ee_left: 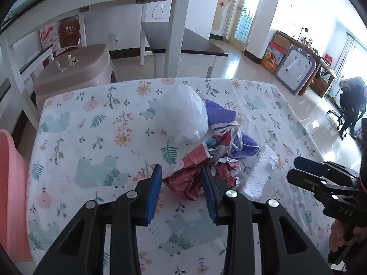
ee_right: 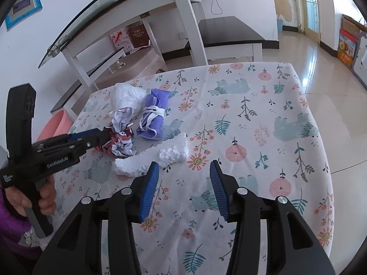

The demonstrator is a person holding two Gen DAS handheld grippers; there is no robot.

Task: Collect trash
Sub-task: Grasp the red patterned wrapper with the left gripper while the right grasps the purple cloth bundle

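Step in hand: lining up the first pickup. The left gripper [ee_left: 182,176] sits low over the desk [ee_left: 75,128] w/ its jaws spread wide around the crumpled red wrapper [ee_left: 195,181]; pads flank it but don't yet press, so nothing is gripped. The right gripper [ee_right: 184,171] hangs nearer the front edge, jaws open and empty, the white foam piece [ee_right: 156,158] just ahead of its tips. Rest of the trash is bunched mid-desk: a white plastic bag [ee_left: 183,114] farthest back, a purple cloth bundle [ee_right: 152,116] beside it, all touching or nearly so. A pink bin [ee_right: 55,123] stands on the floor off the desk's left side. Next move prob. calls for closing the left jaws on the wrapper w/o snagging the tablecloth, then carrying it to the bin
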